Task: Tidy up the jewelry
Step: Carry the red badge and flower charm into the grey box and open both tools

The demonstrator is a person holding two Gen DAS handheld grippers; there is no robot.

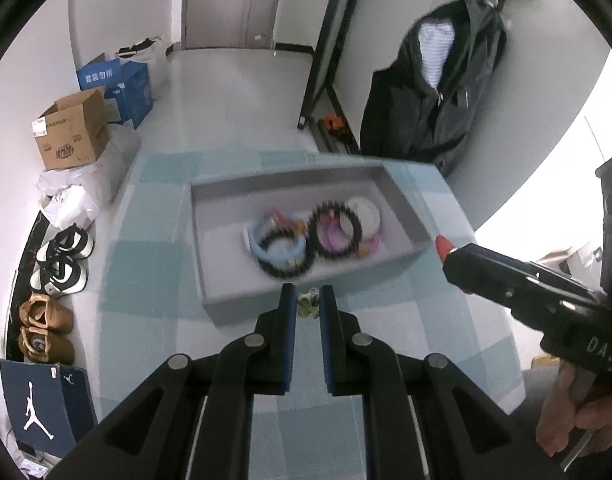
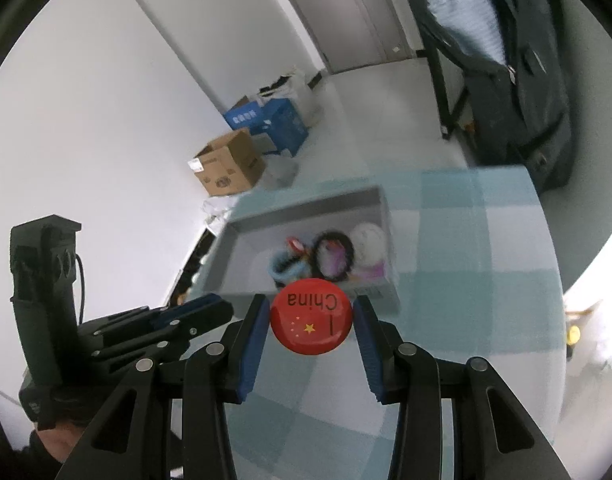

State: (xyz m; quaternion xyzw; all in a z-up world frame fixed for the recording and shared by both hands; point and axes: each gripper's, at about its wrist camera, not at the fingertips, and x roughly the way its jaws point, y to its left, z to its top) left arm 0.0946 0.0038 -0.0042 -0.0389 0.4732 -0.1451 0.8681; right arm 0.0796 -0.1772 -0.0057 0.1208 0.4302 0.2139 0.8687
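Now 1 red badge (image 2: pixel 310 322) in right gripper (image 2: pixel 309 320), 1 gray tray (image 1: pixel 226 300), 2 blk bead bracelets (image 1: pixel 335 232).

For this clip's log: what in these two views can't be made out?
- Jewelry in the tray: motion-blurred in both views; pieces besides the black bead bracelets are hard to identify.
- Small pale item between the left gripper fingers: too small and half hidden; contact unclear.
- Badge in the right gripper: pad contact unclear.

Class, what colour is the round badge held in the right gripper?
Red, with yellow stars and the word China; the badge shows best in the right wrist view.
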